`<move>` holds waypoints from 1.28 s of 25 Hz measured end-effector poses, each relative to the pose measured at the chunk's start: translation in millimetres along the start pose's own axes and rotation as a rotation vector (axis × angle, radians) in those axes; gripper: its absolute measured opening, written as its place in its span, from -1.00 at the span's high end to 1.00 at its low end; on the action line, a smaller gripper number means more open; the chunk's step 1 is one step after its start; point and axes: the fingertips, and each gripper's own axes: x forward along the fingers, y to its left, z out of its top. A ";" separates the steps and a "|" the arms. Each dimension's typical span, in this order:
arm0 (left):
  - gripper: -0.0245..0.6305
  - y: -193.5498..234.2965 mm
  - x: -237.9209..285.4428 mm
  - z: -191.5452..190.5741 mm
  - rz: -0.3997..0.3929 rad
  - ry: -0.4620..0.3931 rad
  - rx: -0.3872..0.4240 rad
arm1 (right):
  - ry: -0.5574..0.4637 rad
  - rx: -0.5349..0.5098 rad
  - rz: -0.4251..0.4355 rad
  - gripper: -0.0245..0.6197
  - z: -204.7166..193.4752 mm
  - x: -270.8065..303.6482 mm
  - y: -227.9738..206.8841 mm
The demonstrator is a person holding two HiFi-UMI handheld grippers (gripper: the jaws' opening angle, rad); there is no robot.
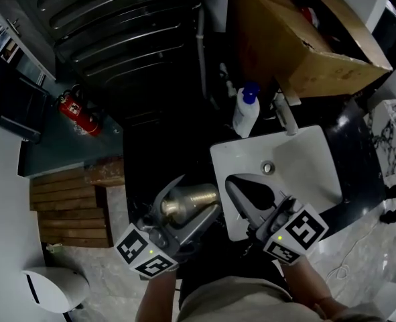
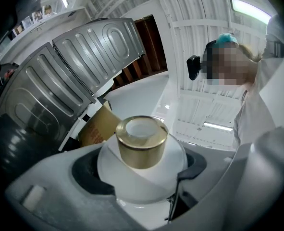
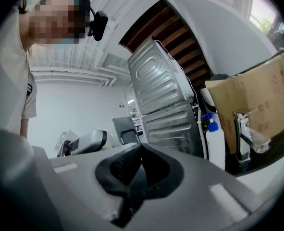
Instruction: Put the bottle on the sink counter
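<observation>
Here the left gripper (image 1: 199,194), jaws wide, grips the gold-capped bottle (image 2: 141,144), not yet set on the sink counter (image 1: 353,147); the right gripper (image 1: 234,188) is closed and empty.

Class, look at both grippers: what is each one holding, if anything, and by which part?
The left gripper holds the white bottle by its rounded body, just below the gold cap. The right gripper holds nothing; its fingers are shut.

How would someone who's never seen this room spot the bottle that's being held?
Find the white sink. Just left of it, the left gripper holds a white bottle. Its gold cap sets it apart from the blue-capped bottle standing by the faucet.
</observation>
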 end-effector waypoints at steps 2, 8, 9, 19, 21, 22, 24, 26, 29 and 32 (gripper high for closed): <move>-0.13 9.5 3.7 -4.2 0.014 0.010 -0.003 | 0.011 0.011 0.001 0.91 -3.7 4.3 -8.5; -0.13 38.4 16.1 -14.9 0.063 0.061 0.024 | 0.063 0.041 0.004 0.91 -17.3 18.7 -33.3; -0.13 43.0 18.0 -16.4 0.069 0.071 0.030 | 0.069 0.044 0.006 0.91 -19.0 21.2 -36.2; -0.13 80.8 41.6 -22.6 0.097 0.107 0.075 | 0.093 0.087 0.021 0.91 -36.5 43.2 -61.4; -0.13 88.8 46.2 -25.4 0.110 0.121 0.092 | 0.101 0.092 0.019 0.91 -41.2 46.8 -67.4; -0.13 93.5 48.3 -26.7 0.118 0.124 0.092 | 0.104 0.094 0.018 0.91 -43.3 48.6 -70.6; -0.13 103.0 52.4 -29.0 0.135 0.130 0.088 | 0.108 0.096 0.016 0.91 -46.5 52.4 -76.5; -0.13 111.2 56.5 -31.3 0.147 0.139 0.095 | 0.110 0.100 0.018 0.91 -48.9 55.7 -81.7; -0.13 122.7 63.9 -34.4 0.172 0.175 0.132 | 0.111 0.107 0.016 0.91 -51.3 59.8 -89.8; -0.13 134.6 70.9 -39.9 0.198 0.229 0.187 | 0.113 0.114 0.016 0.91 -54.7 63.5 -95.9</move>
